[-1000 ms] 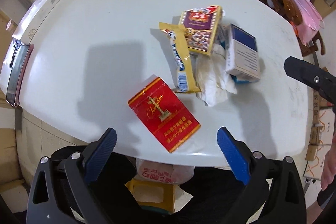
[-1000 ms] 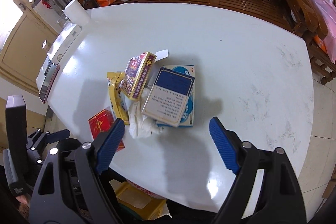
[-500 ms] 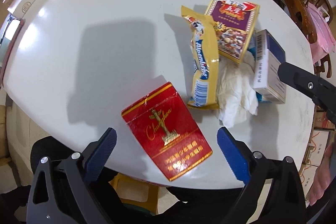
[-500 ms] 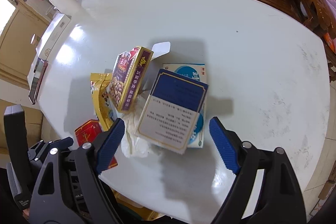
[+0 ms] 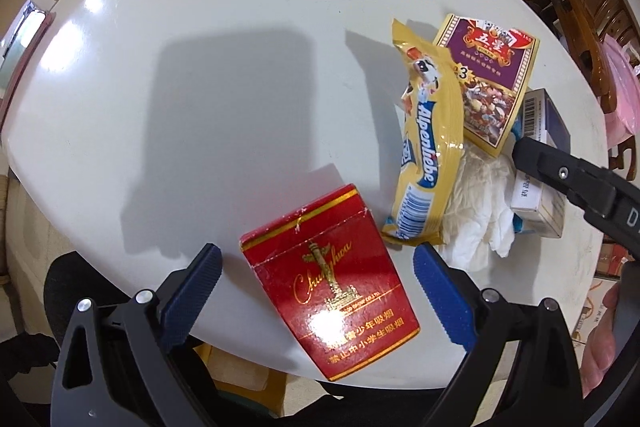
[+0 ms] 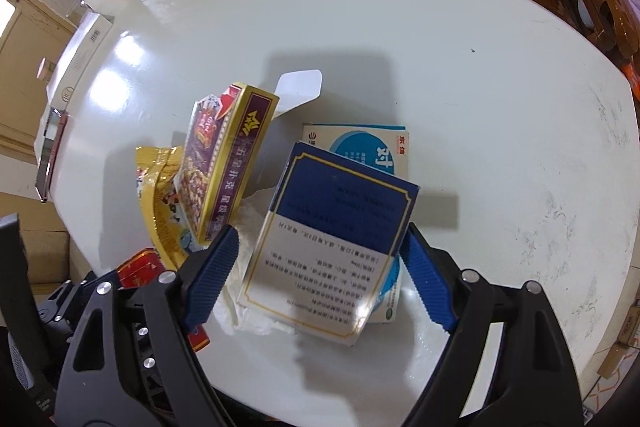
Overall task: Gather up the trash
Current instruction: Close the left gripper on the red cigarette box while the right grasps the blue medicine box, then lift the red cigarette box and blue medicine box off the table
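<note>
Straddling a glossy red cigarette box (image 5: 330,301) with gold lettering and a gold column emblem, the left gripper (image 5: 316,297) stands released, its blue ribbed pads clear of the box on either side. Just beyond its right finger lie a yellow candy wrapper (image 5: 430,155) and crumpled white tissue (image 5: 478,211). The right gripper (image 6: 320,281) is also spread wide, unclamped, a blue-and-white box (image 6: 332,247) between its pads, on the white table (image 6: 480,67).
</note>
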